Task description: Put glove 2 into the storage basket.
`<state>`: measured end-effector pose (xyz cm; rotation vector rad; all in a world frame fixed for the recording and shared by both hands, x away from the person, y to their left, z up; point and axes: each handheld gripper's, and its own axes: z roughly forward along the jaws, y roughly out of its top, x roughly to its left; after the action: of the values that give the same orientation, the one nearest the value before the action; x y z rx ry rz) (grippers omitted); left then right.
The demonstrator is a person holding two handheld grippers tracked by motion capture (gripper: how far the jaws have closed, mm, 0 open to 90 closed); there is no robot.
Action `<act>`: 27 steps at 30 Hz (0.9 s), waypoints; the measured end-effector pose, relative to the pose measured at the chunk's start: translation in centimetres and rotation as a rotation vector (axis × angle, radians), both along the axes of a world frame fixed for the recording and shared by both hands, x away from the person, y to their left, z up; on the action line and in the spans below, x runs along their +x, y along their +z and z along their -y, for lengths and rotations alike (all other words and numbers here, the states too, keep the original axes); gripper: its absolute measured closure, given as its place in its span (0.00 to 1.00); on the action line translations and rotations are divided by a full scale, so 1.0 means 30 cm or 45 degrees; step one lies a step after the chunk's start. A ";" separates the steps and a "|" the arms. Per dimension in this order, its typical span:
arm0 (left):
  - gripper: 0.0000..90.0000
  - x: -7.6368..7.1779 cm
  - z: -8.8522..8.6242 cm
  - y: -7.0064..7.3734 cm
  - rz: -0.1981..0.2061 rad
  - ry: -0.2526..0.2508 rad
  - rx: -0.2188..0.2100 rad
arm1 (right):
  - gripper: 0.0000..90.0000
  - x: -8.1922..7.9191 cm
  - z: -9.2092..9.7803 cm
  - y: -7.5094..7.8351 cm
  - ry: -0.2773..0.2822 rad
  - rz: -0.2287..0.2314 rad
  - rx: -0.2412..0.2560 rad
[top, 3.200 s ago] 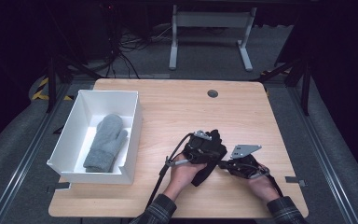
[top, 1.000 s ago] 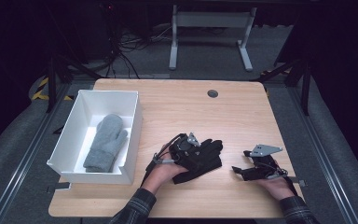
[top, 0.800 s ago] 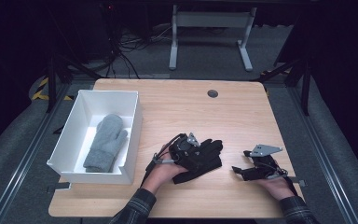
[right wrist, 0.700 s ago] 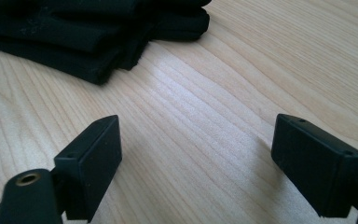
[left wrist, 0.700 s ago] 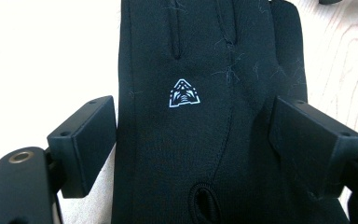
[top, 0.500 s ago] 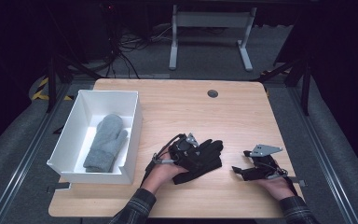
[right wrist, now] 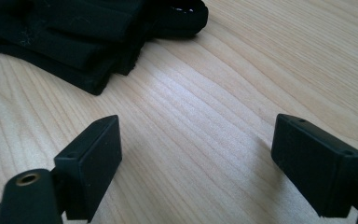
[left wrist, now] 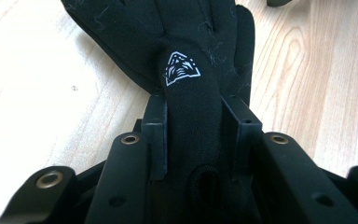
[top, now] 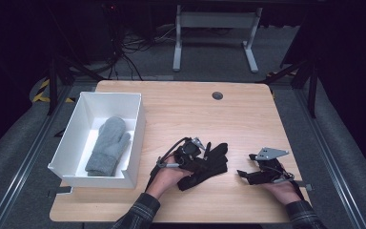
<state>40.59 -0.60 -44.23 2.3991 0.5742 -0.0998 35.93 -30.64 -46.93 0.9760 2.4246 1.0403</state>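
Note:
A black glove [top: 208, 165] lies flat on the wooden table [top: 181, 107] near its front middle. My left gripper [top: 194, 153] is shut on the glove; in the left gripper view its two jaws pinch a raised fold of the black glove [left wrist: 191, 60] just below a small white logo. My right gripper [top: 246, 174] rests low over the table to the right of the glove, apart from it, with its jaws wide open and nothing between them. In the right gripper view the black glove [right wrist: 74, 32] lies ahead to the upper left, beyond my right gripper [right wrist: 196, 140].
A white box [top: 71, 143] stands at the table's left side with a grey mitten [top: 106, 145] lying inside it. A small dark round grommet [top: 217, 96] is set into the tabletop at the back. Bare wood stretches behind the glove.
About three seconds ago both grippers were together at the glove; the right one has since drawn away to the right and stands open. Over the last second nothing has visibly moved.

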 end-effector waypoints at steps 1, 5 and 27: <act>0.75 -0.002 -0.002 0.010 0.010 0.010 0.002 | 0.18 0.000 0.000 0.000 0.000 0.000 0.000; 0.75 -0.011 -0.022 0.057 0.020 0.082 -0.027 | 0.18 0.000 0.000 0.000 -0.002 0.000 0.000; 0.74 -0.007 -0.217 0.393 0.123 0.270 -0.066 | 0.18 -0.001 0.000 0.000 -0.003 0.000 0.001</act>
<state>40.38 5.91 -32.45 2.2640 0.7668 0.0914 35.92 -30.63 -46.94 0.9787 2.4225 1.0405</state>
